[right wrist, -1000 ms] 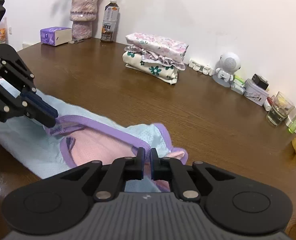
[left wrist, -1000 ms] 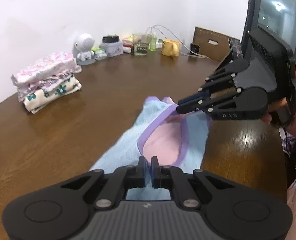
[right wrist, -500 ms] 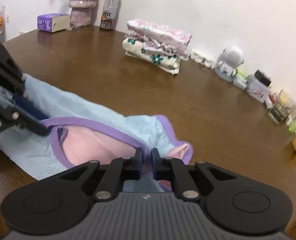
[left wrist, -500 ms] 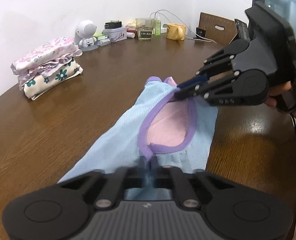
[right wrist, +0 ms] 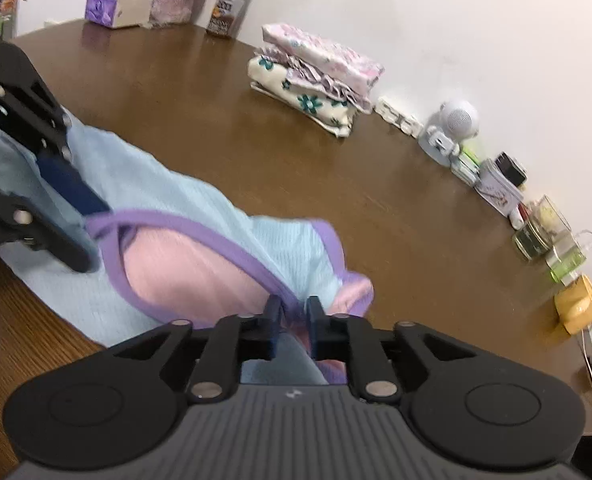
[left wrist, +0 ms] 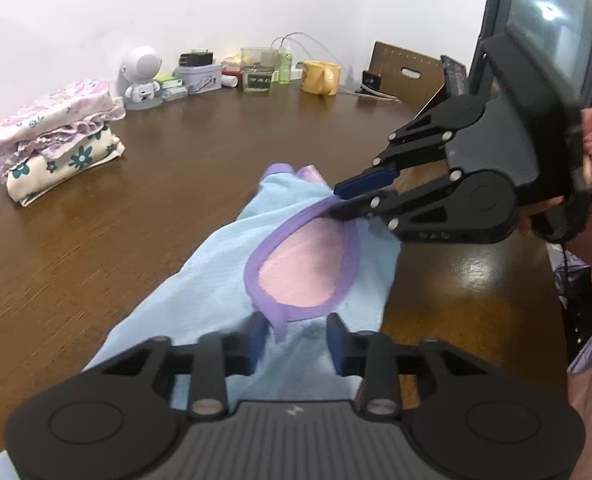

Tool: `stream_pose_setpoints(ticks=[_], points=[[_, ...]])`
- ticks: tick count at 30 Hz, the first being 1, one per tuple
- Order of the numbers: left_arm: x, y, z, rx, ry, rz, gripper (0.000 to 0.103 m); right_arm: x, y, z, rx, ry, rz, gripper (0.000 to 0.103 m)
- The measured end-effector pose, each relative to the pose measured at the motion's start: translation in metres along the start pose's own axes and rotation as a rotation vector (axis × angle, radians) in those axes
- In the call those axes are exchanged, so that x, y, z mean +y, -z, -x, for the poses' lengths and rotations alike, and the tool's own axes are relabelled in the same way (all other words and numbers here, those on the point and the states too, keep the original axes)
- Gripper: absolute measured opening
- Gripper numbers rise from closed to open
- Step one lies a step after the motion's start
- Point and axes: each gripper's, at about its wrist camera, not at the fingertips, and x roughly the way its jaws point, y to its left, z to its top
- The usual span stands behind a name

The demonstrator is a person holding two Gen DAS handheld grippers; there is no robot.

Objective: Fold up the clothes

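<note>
With your left gripper (left wrist: 294,334) spread and your right gripper (right wrist: 294,312) parted around the purple trim, the pale-blue mesh garment (left wrist: 224,264) may slump unfolded.

**Clutter along the wall edge of the table**

A white round-headed robot figurine (left wrist: 140,73) stood at upper centre. Right of it sat a lavender lidded box (left wrist: 198,77), a clear glass jar (left wrist: 258,75) and a yellow mug (left wrist: 320,77). A purple tissue box (right wrist: 114,9) occupied the right wrist view's upper left.
</note>
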Motion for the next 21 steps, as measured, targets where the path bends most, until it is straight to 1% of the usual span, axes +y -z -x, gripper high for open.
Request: stream_pose_setpoints(ticks=[1,4,6,9,10,12,15,16,18,19,21], points=[[0.000,0.000,0.006,-0.015,0.000,0.004,0.036,-0.004,0.001,0.003,-0.012,0.000,-0.027,0.024],[0.003,0.003,0.026,-0.061,-0.016,0.027,0.039,-0.019,-0.001,0.021,-0.099,-0.046,-0.141,0.028],[0.009,0.006,0.042,-0.092,-0.049,0.059,0.040,-0.023,-0.006,0.025,-0.152,-0.072,-0.193,0.028],[0.024,0.019,0.061,-0.113,-0.143,0.138,0.037,-0.019,-0.009,0.010,-0.141,-0.086,-0.210,0.027],[0.030,0.026,0.066,-0.112,-0.167,0.169,0.037,-0.018,-0.008,0.001,-0.120,-0.081,-0.207,0.025],[0.043,0.040,0.073,-0.100,-0.229,0.245,0.037,-0.016,-0.003,-0.016,-0.072,-0.050,-0.209,0.024],[0.054,0.062,0.082,-0.084,-0.286,0.315,0.037,-0.017,0.004,-0.023,-0.070,-0.032,-0.223,0.024],[0.056,0.068,0.084,-0.078,-0.294,0.332,0.037,-0.017,0.003,-0.018,-0.083,-0.040,-0.238,0.024],[0.055,0.079,0.097,-0.100,-0.312,0.354,0.037,-0.014,0.000,-0.006,-0.129,-0.065,-0.260,0.024],[0.054,0.084,0.105,-0.116,-0.323,0.363,0.037,-0.009,-0.004,0.001,-0.156,-0.087,-0.253,0.025],[0.059,0.091,0.121,-0.148,-0.372,0.396,0.037,0.006,-0.013,0.011,-0.199,-0.148,-0.221,0.026]])
